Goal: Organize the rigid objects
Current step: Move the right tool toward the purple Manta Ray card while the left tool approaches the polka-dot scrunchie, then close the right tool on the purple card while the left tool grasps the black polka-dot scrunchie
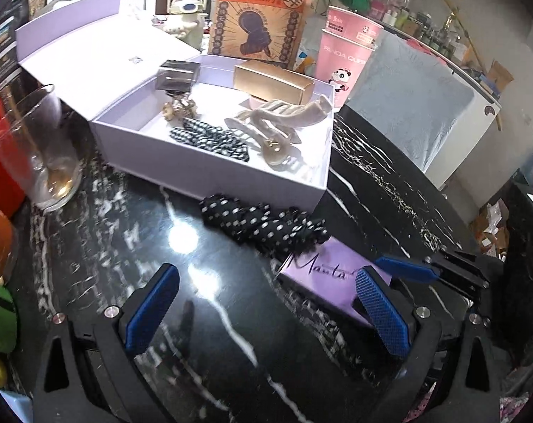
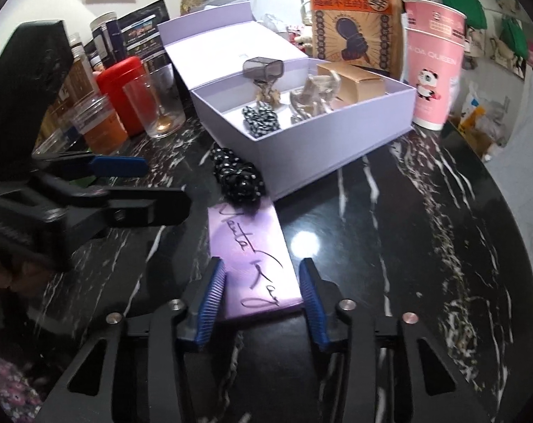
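An open lilac box stands on the black marble table. It holds a gold carton, a beige hair claw, a checked scrunchie and a smoky clip. A black polka-dot scrunchie lies in front of the box. A small purple box with script lettering lies flat beside it. My right gripper is open, its fingers on either side of the purple box's near end. My left gripper is open and empty over bare table.
A drinking glass, a red canister and jars stand at the left. Pink panda cups and a brown snack bag stand behind the box. The table edge curves on the right.
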{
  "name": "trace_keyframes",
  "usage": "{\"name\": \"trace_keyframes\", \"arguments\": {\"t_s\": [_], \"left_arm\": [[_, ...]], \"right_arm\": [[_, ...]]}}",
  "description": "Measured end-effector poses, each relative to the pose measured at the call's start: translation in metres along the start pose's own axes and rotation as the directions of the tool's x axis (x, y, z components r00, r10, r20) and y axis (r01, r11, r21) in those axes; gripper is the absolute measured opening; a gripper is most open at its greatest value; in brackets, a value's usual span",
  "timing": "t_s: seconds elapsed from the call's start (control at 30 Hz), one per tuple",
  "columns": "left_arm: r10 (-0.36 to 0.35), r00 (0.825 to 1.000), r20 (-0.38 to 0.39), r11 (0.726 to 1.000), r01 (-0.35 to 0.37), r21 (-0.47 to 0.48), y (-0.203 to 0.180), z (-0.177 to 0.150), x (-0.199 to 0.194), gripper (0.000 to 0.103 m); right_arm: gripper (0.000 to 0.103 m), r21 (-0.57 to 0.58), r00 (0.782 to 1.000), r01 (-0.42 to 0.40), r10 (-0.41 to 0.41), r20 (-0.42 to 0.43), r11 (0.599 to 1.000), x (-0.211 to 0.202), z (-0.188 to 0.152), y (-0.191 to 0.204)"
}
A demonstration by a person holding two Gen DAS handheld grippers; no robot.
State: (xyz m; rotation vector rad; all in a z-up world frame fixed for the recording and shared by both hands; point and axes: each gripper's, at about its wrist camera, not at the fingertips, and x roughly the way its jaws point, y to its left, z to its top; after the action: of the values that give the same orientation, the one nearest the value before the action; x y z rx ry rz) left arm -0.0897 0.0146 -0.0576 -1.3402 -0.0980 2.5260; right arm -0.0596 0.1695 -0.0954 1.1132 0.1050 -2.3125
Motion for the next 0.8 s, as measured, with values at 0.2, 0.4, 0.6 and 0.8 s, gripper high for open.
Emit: {"name": "trace_keyframes", "arguments": {"t_s": [0.2,0.4,0.6,0.8], "left_arm": [[-0.008,1.000,-0.017,1.000,0.008,0.008,-0.007,0.011,0.018,0.102],[-0.001,0.999,-0.046,1.000,0.002,0.009,-0.004,0.026,0.038,0.102],[0.005,0.997,-0.075,1.000,-0.006,-0.011,0.004,0.030,0.055,0.102],[0.016,0.996,-0.082,0.999,-0.019,-0.035,0.017,0.024,0.054,0.102]], "right_arm": [[0.043,0.059,0.999,0.032,-0.032,-0.005,0.998,-0.011,-0.009,-0.016],[0.063,0.097,1.000,0.010,-0.008,-0.014,0.995,-0.008,-0.010,-0.021],[0.068,0.085,1.000,-0.009,0.010,-0.013,0.996,-0.005,-0.006,-0.016],[0.074,0.059,1.000,-0.003,0.004,-0.014,0.998,0.000,-0.003,-0.008]]}}
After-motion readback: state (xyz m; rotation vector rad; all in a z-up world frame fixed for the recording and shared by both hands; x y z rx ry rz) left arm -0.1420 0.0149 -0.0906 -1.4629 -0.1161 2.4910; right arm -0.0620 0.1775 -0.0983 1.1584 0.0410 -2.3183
